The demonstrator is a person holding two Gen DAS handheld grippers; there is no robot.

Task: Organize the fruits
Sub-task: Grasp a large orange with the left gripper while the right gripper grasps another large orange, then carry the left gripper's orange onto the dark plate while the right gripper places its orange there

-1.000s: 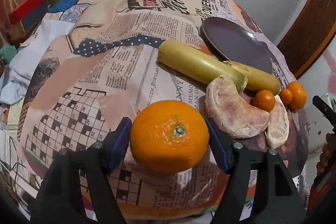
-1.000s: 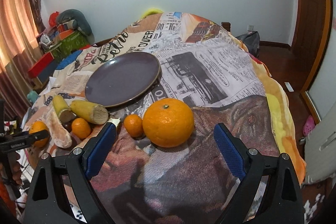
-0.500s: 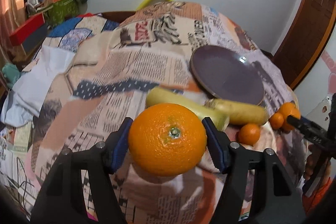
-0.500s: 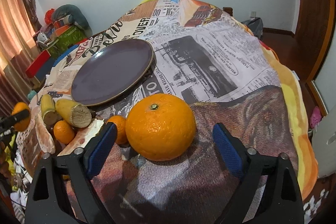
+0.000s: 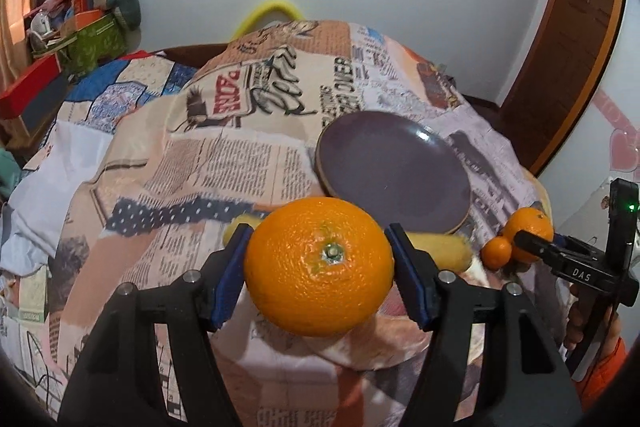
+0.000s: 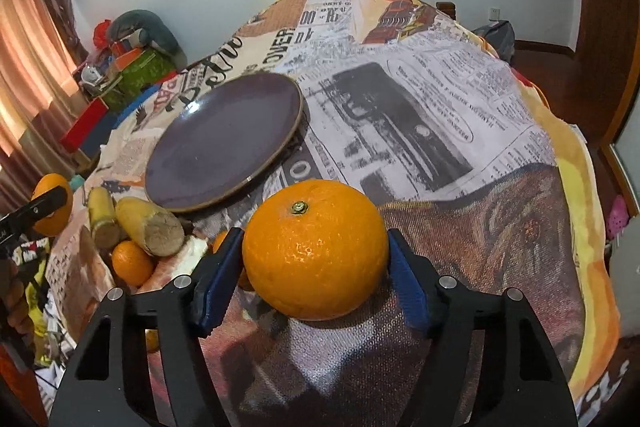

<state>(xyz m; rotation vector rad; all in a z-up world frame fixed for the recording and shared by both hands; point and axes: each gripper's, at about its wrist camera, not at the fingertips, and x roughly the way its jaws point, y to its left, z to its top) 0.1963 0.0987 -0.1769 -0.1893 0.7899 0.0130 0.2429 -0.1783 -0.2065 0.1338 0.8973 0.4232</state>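
A plate lies on the blanket. In the right wrist view, two bananas lie just left of and before the plate, touching each other. A small orange sits before them. A large orange sits before the plate, on the blanket.

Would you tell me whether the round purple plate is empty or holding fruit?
Empty: the round purple plate shows a bare surface in both views.
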